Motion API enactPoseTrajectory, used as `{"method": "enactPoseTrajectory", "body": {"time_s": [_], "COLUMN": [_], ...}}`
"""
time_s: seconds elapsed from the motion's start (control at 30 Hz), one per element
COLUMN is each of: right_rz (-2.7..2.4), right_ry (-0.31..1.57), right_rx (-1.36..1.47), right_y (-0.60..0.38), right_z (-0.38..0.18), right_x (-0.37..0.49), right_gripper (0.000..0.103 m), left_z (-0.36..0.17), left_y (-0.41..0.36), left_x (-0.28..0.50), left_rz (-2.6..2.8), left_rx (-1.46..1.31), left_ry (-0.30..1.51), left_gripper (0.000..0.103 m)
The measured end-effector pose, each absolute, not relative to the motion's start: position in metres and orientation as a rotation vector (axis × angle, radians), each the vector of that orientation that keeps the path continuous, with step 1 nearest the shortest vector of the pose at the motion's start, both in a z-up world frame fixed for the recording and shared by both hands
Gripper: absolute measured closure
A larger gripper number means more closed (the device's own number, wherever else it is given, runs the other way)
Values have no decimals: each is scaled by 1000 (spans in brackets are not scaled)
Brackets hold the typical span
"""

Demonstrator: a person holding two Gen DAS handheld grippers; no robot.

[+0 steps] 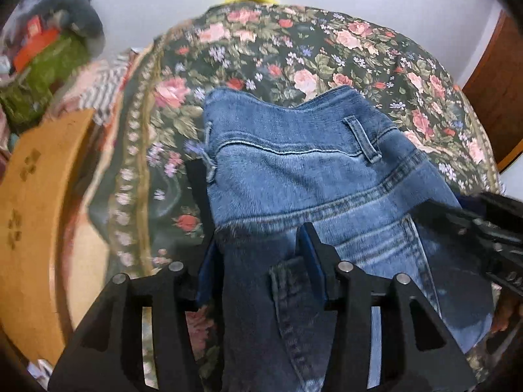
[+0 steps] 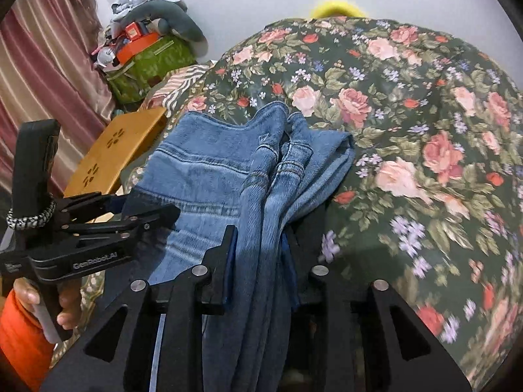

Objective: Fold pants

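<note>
You are holding the jeans [image 1: 294, 176] with both grippers over the floral bedspread [image 1: 327, 45], fingers clenched on denim: the left gripper [image 1: 258, 261] is pinching the pocket-side fabric below the waistband, the right gripper [image 2: 261, 248] is gripping a bunched, seam-lined fold. The garment is resting on the bedspread ahead of you, beside the wooden lap tray [image 2: 121, 150]. To do this fold well, you should be keeping both grips level and the cloth taut between them, so the layers land square. The long axis seems to be running away from you, waistband at the far end, the rest trailing back under the fingers.
</note>
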State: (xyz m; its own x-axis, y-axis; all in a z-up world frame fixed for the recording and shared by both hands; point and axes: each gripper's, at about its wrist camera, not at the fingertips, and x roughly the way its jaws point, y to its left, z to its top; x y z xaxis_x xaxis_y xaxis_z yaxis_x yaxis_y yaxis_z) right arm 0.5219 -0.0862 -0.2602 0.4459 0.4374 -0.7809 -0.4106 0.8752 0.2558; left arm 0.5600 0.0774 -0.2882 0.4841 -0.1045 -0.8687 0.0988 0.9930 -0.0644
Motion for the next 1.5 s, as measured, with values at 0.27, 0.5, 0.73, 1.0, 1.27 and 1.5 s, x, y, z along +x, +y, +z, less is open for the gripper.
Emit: {"method": "enactPoseTrajectory", "body": {"time_s": [0.27,0.5,0.73,1.0,1.27,1.5], "right_rz": [524,559,605,621,532,463], "right_ry": [779,564,360,218,192,194], "right_rx": [-6,4,23,17,40,27], "right_y": [-107,-123,-134,-140,-143,-146], "right_z": [-183,-92,-19,15,1,-3], "right_x": [460,377,282,188,143,132], "right_gripper": [77,77,77,77,40,10], "left_z": [-201,-87,-4,34,29,22], "left_y": [85,76,61,38,32,32], "left_x": [496,399,289,172,117,97], "left_rz": [-118,-111,-109,-97,-46,-43], "left_rx": [-55,-3,36,69,25,5], "left_ry": [906,668,455,285,224,214], "left_gripper": [55,55,55,50,28,1]}}
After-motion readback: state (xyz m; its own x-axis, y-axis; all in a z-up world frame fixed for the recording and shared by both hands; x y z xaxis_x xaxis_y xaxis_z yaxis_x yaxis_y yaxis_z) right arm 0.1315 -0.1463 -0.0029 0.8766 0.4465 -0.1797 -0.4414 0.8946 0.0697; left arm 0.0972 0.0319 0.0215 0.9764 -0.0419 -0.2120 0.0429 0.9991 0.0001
